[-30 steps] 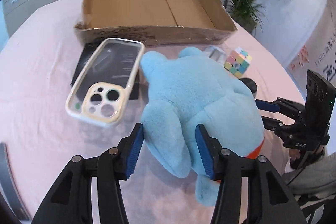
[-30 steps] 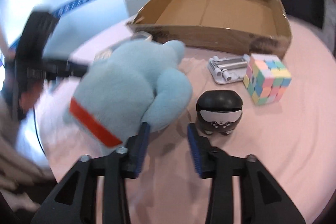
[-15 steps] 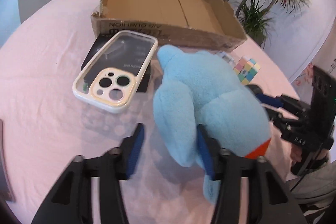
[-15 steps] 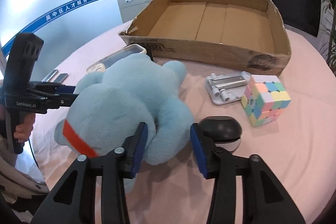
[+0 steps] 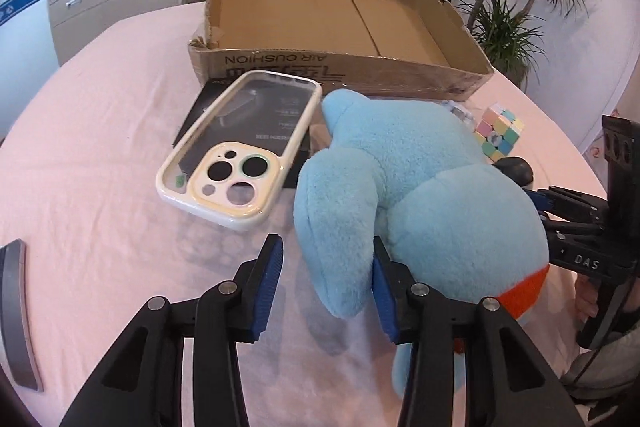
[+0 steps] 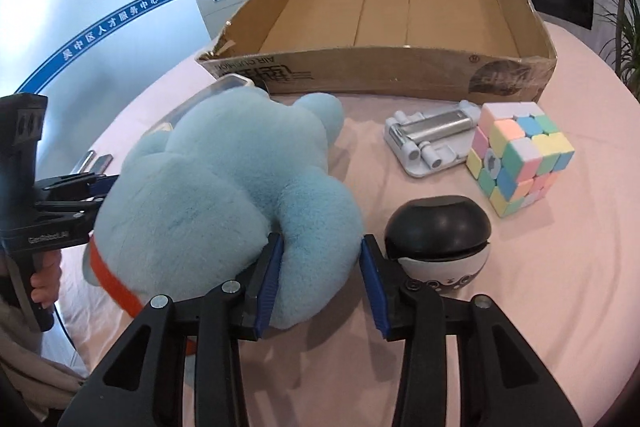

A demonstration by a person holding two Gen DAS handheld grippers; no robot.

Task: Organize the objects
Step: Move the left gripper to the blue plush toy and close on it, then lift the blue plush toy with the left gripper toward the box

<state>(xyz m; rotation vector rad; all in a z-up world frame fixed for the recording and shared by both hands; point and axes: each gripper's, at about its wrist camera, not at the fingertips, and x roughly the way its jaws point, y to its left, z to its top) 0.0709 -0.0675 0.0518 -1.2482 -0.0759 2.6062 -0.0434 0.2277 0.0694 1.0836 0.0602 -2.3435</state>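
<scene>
A blue plush toy with an orange collar lies on the pink table; it also shows in the right wrist view. My left gripper is open with one plush limb between its jaws, the right jaw touching it. My right gripper is open around another plush limb. An open, empty cardboard box stands behind the toy; it also shows in the right wrist view.
A clear phone case lies on a black booklet left of the toy. A pastel cube, a grey metal holder and a black-and-white round gadget lie to the right. A grey object lies at the far left.
Both grippers have moved in on the plush toy. The right gripper's jaws now sit around a limb. The left view has drawn back and risen a little.
</scene>
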